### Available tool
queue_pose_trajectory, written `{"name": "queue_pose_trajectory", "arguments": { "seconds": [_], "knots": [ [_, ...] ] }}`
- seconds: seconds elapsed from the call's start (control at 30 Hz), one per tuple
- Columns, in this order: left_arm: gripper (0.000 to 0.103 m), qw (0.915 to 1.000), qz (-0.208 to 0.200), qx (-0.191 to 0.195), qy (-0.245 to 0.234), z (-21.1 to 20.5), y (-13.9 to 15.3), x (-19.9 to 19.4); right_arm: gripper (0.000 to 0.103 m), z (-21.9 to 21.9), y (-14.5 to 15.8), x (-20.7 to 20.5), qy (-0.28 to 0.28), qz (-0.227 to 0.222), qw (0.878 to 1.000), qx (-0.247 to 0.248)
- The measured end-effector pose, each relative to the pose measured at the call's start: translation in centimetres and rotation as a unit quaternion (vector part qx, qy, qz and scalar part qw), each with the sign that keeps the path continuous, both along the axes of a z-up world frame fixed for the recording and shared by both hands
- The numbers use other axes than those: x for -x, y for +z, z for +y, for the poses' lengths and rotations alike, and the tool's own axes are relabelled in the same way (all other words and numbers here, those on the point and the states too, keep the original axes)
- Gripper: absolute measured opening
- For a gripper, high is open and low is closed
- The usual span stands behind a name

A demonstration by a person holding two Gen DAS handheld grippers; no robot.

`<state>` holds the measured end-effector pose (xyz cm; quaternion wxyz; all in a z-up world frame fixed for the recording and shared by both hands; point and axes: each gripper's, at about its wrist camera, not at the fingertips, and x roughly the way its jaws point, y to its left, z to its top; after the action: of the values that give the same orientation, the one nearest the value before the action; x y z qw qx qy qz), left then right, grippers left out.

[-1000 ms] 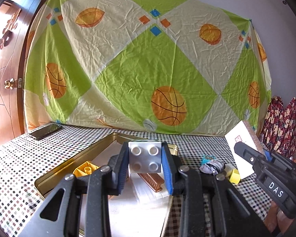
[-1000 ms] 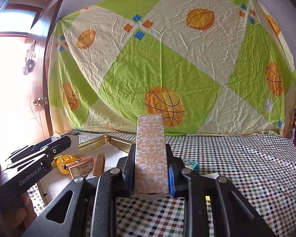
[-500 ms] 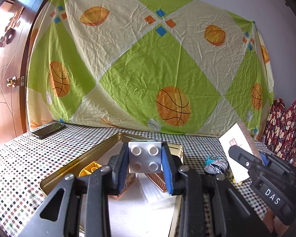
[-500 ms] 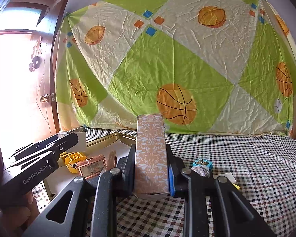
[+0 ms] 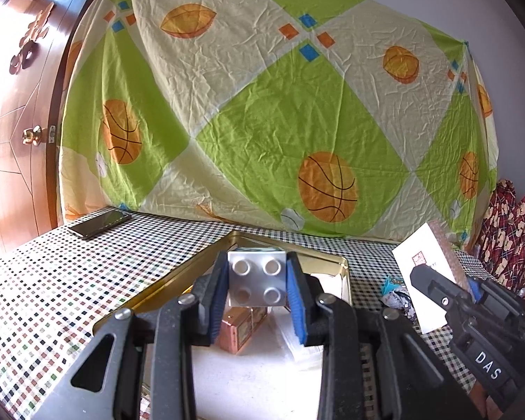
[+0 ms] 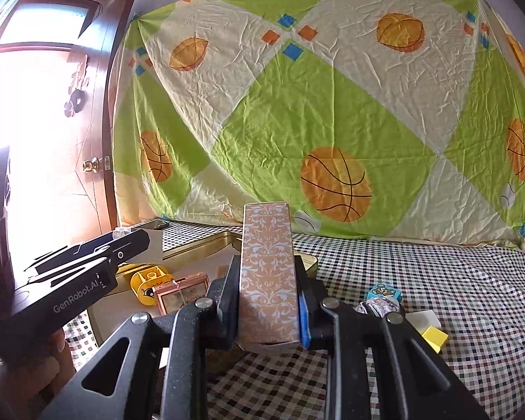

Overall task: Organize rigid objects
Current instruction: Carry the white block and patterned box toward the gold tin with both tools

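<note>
My left gripper (image 5: 257, 285) is shut on a grey studded toy brick (image 5: 256, 282) and holds it above the gold metal tray (image 5: 178, 288). A copper-coloured box (image 5: 239, 327) lies in the tray below the brick. My right gripper (image 6: 267, 297) is shut on a tall orange patterned box (image 6: 267, 273), held upright just right of the tray (image 6: 199, 245). The right wrist view also shows a yellow toy block (image 6: 148, 281) and the copper box (image 6: 178, 297) in the tray. The right gripper's box appears in the left wrist view (image 5: 434, 273).
A blue picture cube (image 6: 384, 292), a foil-wrapped item (image 6: 376, 306), a white block (image 6: 425, 320) and a yellow block (image 6: 434, 338) lie on the checked tablecloth right of the tray. A phone (image 5: 99, 224) lies far left. A patterned sheet hangs behind the table.
Both grippers have shifted left over the second, still holding their objects. The left gripper now sits further over the tray, and the yellow block has dropped out of its view.
</note>
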<state>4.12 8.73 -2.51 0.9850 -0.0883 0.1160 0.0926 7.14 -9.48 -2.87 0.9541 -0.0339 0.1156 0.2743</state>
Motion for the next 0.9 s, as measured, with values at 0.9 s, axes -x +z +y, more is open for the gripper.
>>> {"name": "queue_pose_trajectory", "arguments": {
  "seconds": [0.9],
  "knots": [
    [0.031, 0.9980, 0.058, 0.001, 0.023, 3.7, -0.7, -1.5, 0.028, 4.2, -0.6, -0.8, 0.033, 0.020, 0.999, 0.034]
  ]
}}
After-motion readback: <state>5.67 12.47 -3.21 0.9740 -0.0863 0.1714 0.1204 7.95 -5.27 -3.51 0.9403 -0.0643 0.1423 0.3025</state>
